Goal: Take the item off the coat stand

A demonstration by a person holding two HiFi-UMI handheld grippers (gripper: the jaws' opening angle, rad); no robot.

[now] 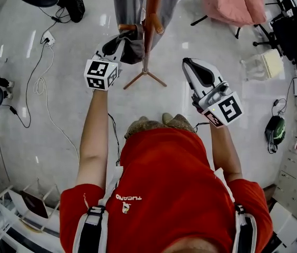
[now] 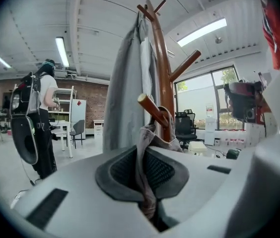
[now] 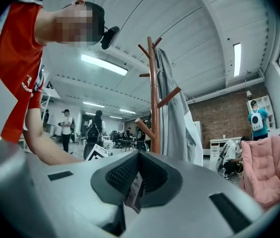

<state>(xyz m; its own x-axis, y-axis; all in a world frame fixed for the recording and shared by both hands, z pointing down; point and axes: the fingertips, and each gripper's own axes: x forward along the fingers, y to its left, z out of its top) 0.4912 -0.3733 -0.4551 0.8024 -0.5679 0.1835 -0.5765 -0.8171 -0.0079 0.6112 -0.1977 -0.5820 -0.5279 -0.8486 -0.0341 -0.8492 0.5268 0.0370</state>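
Left tongs clenched on the grey cloth, just left of the coat stand. In the left gripper view the cloth runs up from between the pads and drapes over a low peg of the stand, so it's still hooked on. A grey coat hangs from the stand's top. Right tongs are to the right of the stand, not touching it. They're clenched, with a small pale strip pinched between the pads. I can't tell what the strip is.
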